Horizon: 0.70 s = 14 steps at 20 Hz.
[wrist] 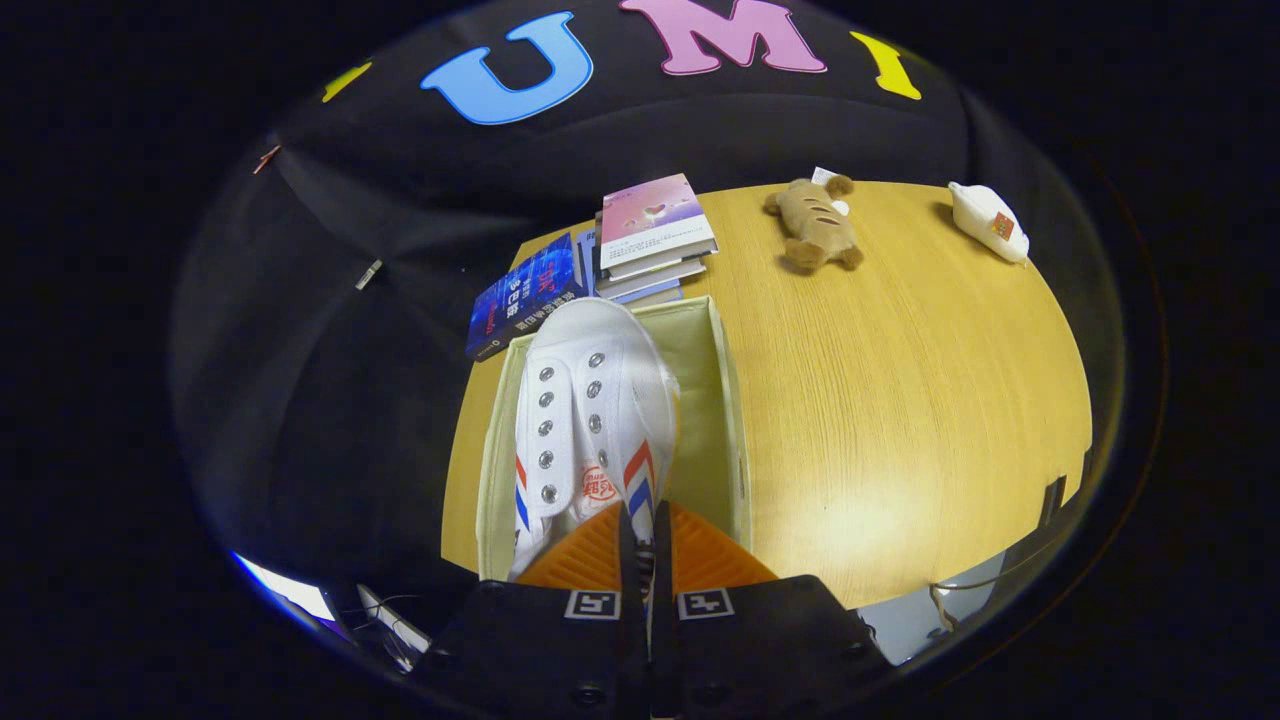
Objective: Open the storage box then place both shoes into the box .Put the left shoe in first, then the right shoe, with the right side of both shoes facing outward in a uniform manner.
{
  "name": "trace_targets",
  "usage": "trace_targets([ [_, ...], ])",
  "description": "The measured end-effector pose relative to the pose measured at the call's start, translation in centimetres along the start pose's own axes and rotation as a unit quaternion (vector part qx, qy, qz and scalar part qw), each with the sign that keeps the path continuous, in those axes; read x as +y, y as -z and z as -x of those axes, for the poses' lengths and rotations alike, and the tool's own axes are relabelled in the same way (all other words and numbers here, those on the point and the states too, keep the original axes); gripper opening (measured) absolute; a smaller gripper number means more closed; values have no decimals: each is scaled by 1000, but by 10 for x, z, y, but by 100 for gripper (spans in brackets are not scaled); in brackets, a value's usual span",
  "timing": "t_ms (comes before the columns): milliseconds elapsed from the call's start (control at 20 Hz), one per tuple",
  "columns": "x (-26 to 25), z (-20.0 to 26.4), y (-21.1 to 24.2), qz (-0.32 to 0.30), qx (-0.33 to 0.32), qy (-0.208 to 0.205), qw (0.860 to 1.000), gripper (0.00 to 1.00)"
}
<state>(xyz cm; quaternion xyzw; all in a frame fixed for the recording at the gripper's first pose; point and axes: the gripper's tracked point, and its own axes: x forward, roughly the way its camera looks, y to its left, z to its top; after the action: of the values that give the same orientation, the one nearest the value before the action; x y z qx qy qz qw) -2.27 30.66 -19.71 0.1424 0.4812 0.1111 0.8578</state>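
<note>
Pinched narrow on the heel collar of the white canvas shoe [590,410], the gripper [645,545] hangs it toe-far over the open storage box [725,400]; light, soft canvas likely sags, so the stiffer heel suits gripping.

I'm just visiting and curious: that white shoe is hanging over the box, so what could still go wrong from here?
The gripper has its jaws nearly closed on just the heel edge of the white shoe, a thin hold, so the shoe might slip or swing. The storage box looks soft-walled and only a little wider than the shoe, so the toe could catch its rim or push the box along the table. The stack of books sits right behind the box and could get nudged.
</note>
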Motion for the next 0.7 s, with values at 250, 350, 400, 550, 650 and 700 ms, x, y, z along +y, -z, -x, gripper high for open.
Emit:
trace_targets([
  [250,-2,-11,4,6,14,13,1000,8],
  [350,13,-8,-2,-8,4,-16,1000,27],
  [400,20,-5,-10,-14,-10,-28,999,35],
  [550,21,12,-29,-2,-40,-39,998,70],
  [650,14,23,-40,12,-60,-37,997,89],
  [700,10,30,-46,16,-73,-37,997,90],
])
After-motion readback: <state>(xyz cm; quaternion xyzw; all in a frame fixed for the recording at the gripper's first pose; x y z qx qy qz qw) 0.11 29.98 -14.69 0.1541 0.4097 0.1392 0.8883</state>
